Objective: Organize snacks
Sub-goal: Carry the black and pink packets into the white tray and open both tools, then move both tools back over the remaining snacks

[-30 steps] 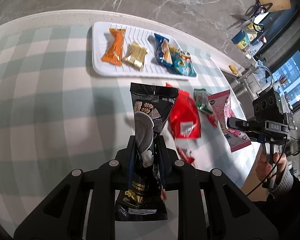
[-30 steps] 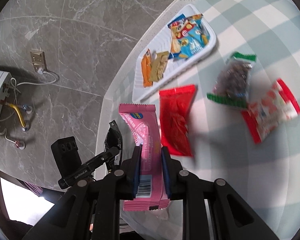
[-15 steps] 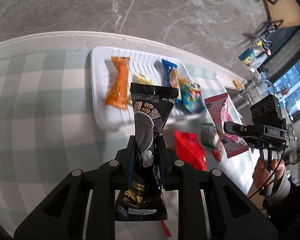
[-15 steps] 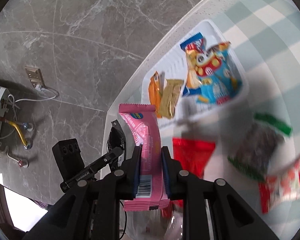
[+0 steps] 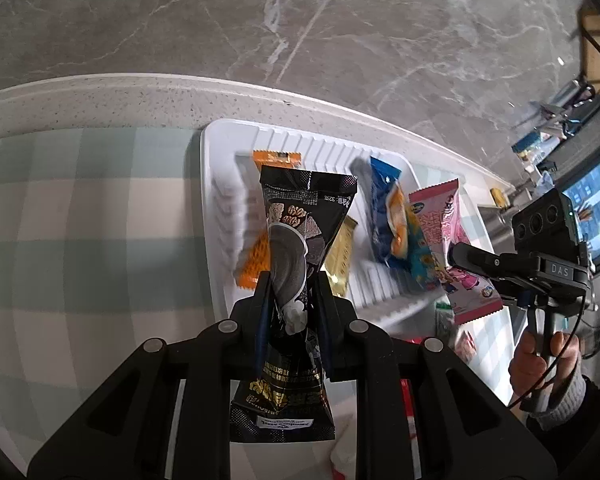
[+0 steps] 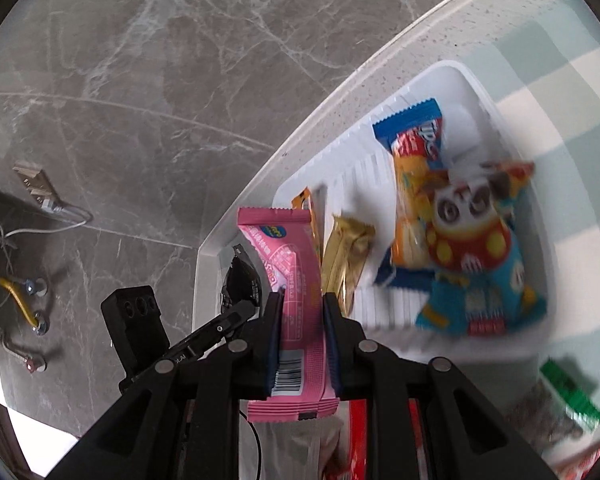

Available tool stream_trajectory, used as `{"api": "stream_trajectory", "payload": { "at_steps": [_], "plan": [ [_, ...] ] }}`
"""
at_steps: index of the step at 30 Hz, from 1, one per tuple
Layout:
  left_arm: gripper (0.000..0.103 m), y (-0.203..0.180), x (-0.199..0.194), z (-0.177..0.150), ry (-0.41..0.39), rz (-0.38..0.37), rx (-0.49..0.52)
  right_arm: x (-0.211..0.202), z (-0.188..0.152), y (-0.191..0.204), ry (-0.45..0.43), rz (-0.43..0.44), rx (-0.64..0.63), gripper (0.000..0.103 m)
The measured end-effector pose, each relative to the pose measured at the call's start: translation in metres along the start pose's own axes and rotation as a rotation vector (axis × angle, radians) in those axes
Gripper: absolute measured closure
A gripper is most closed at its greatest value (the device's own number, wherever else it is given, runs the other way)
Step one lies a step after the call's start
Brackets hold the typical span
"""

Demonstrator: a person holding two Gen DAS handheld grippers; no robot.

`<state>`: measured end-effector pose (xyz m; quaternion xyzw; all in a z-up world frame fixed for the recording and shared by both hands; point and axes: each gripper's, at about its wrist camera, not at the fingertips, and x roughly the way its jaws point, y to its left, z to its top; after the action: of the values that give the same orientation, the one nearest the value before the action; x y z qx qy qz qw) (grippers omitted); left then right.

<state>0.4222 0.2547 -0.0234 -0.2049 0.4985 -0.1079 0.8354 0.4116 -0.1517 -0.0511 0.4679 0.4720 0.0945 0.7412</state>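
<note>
My left gripper [image 5: 290,280] is shut on a black snack packet [image 5: 296,248] and holds it upright over the near edge of the white tray [image 5: 216,184]. My right gripper [image 6: 302,300] is shut on a pink snack packet [image 6: 288,268] above the tray's [image 6: 460,80] left end. In the tray lie an orange packet [image 5: 256,256], a gold packet [image 5: 340,256] and blue packets [image 5: 384,208]. The right gripper with the pink packet [image 5: 444,232] also shows in the left wrist view.
A green-edged packet [image 6: 568,392] and a red packet [image 6: 356,428] lie on the checked cloth near the tray. The table's curved far edge [image 5: 140,88] meets a grey marble floor. A wall socket with cables [image 6: 36,184] is at the left.
Both grippers moved forward to the tray, each still holding its packet. The loose red and green packets on the cloth dropped toward the bottom of both views.
</note>
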Motion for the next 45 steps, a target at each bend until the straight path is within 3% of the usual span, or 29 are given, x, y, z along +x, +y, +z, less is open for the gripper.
{"api": "stream_trajectory", "payload": {
  "at_steps": [13, 18, 20, 24, 27, 33, 36, 45],
  "plan": [
    [0.085, 0.014, 0.039, 0.032, -0.008, 0.020, -0.037, 0.035, 0.032, -0.007, 0.004, -0.080, 0.014, 0.080],
    [0.085, 0.015, 0.052, 0.042, -0.027, 0.064, -0.031, 0.042, 0.040, -0.005, -0.013, -0.123, -0.010, 0.077],
    [0.084, 0.016, 0.058, 0.045, -0.031, 0.093, -0.023, 0.046, 0.043, 0.000, -0.008, -0.145, -0.028, 0.074],
    [0.082, 0.013, 0.064, 0.047, -0.047, 0.132, 0.008, 0.044, 0.041, 0.011, -0.026, -0.184, -0.089, 0.054],
    [0.081, 0.006, 0.059, 0.046, -0.075, 0.150, 0.038, 0.040, 0.037, 0.016, -0.032, -0.189, -0.114, 0.048],
    [0.072, -0.008, 0.046, 0.041, -0.118, 0.161, 0.052, 0.026, 0.020, 0.018, -0.031, -0.178, -0.127, 0.047],
    [0.058, -0.010, 0.032, 0.034, -0.130, 0.153, 0.051, 0.017, 0.011, 0.019, -0.035, -0.172, -0.136, 0.047],
    [0.058, -0.034, -0.002, -0.006, -0.134, 0.144, 0.098, -0.020, -0.028, 0.033, -0.069, -0.194, -0.200, 0.043]
  ]
}}
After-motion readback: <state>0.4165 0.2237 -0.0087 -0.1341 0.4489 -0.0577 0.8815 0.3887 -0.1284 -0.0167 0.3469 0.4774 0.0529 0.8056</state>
